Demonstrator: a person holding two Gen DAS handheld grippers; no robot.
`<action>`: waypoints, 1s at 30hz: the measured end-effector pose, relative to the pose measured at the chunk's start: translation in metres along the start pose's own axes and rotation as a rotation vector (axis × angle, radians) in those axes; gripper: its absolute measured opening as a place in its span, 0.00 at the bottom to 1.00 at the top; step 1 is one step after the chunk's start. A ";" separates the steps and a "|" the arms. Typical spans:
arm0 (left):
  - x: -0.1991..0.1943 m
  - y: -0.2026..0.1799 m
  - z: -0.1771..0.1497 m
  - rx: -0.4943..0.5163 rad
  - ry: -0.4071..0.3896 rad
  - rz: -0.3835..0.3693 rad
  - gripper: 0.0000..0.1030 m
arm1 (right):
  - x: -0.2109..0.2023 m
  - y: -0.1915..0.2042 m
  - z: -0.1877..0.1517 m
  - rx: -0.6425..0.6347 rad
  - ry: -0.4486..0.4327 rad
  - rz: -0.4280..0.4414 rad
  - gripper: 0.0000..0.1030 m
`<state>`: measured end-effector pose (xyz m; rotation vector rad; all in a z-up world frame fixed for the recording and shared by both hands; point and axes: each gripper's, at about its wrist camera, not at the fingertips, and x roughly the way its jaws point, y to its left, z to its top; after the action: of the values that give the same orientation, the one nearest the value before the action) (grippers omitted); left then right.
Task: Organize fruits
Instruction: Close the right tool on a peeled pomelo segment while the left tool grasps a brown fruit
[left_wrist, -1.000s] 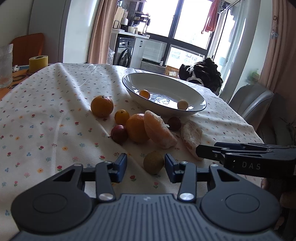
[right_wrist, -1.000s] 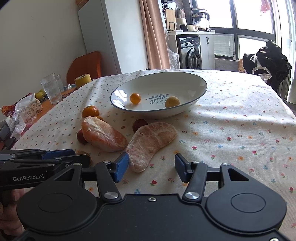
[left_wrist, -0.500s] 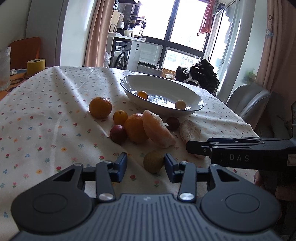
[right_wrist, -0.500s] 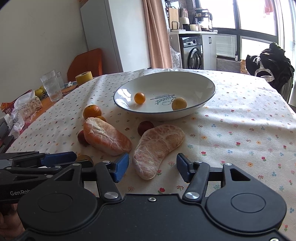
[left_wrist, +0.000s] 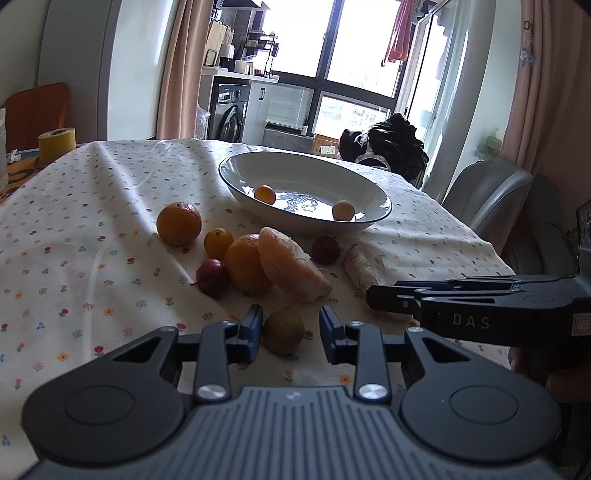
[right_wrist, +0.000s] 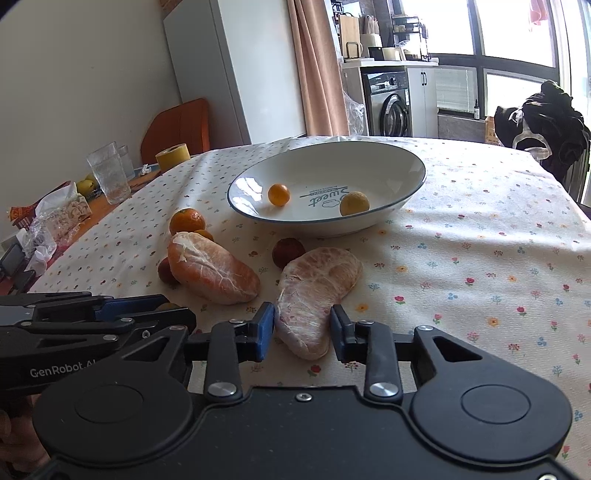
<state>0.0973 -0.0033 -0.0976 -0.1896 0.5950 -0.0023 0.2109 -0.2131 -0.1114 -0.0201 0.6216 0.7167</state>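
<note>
Blue-padded right gripper (right_wrist: 302, 328) spread around the near end of the peeled segment (right_wrist: 317, 291), left gripper (left_wrist: 291, 326) likewise wide around the small brownish fruit (left_wrist: 283, 331), neither gripping, both poised for the bowl (right_wrist: 406, 184) beyond.

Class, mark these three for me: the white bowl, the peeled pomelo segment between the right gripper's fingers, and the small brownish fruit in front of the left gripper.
white bowl (right_wrist: 402, 157): right wrist view, far rim.
peeled pomelo segment (right_wrist: 317, 288): right wrist view, its middle.
small brownish fruit (left_wrist: 283, 331): left wrist view, its centre.
</note>
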 end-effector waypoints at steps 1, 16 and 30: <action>0.002 -0.001 -0.001 0.003 0.011 -0.001 0.31 | -0.002 -0.001 -0.001 0.001 0.001 0.002 0.30; -0.002 0.007 0.000 -0.027 0.034 0.011 0.22 | 0.011 0.012 0.004 -0.061 0.004 -0.062 0.48; -0.009 0.014 0.003 -0.057 0.003 0.012 0.22 | 0.032 0.012 0.016 -0.115 0.003 -0.122 0.47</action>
<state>0.0902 0.0118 -0.0929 -0.2416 0.5991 0.0261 0.2301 -0.1811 -0.1134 -0.1648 0.5764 0.6332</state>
